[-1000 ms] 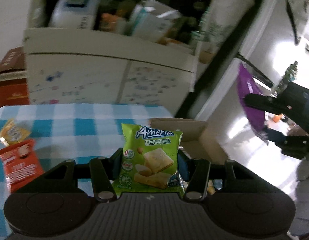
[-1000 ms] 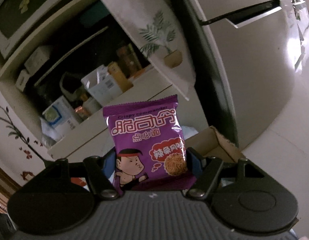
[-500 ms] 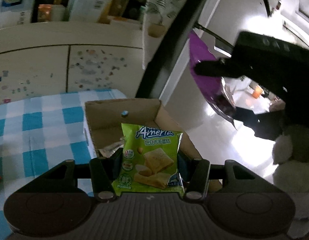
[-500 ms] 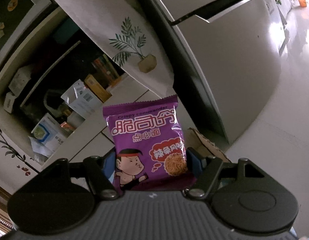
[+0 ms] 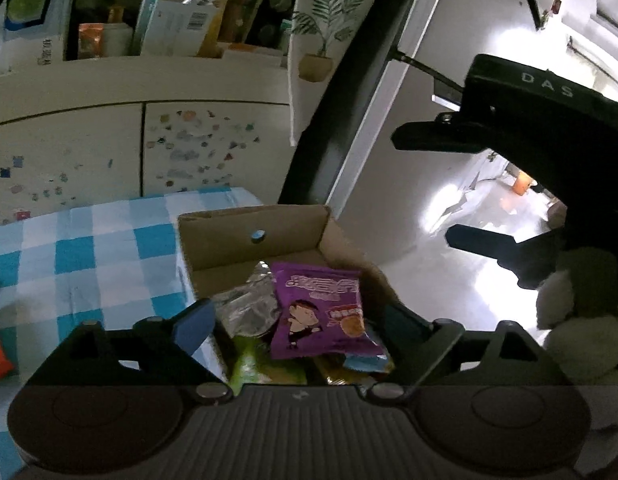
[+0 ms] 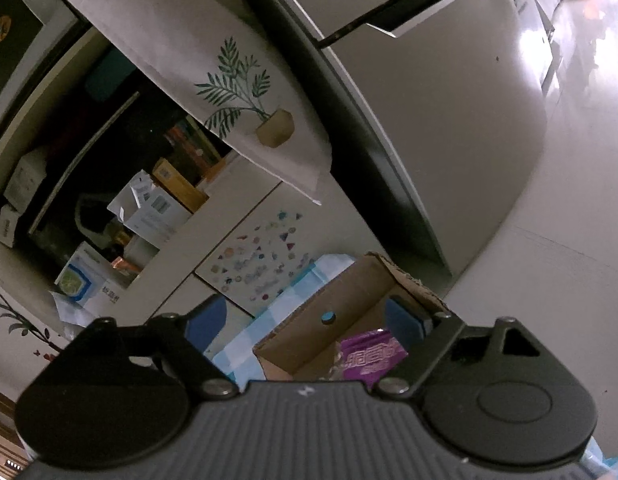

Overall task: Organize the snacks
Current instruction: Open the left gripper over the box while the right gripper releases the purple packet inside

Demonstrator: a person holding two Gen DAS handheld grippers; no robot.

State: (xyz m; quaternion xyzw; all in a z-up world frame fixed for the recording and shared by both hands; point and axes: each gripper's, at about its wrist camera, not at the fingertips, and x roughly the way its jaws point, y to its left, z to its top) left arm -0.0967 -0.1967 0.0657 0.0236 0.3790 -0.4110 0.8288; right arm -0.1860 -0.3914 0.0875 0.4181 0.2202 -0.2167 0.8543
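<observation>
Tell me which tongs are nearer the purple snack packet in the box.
Left. The left tongs straddle the purple snack packet, opening; the right tongs hang higher, beyond the cardboard box.

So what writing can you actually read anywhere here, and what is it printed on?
"DAS": raised letters on the black right gripper body, seen from the left wrist.
Purple snack packet in the cardboard box: large stylised characters, too blurred to read.
Blue-and-white carton on the shelf: small print, unreadable.
White carton: barcode only, digits too small.
</observation>
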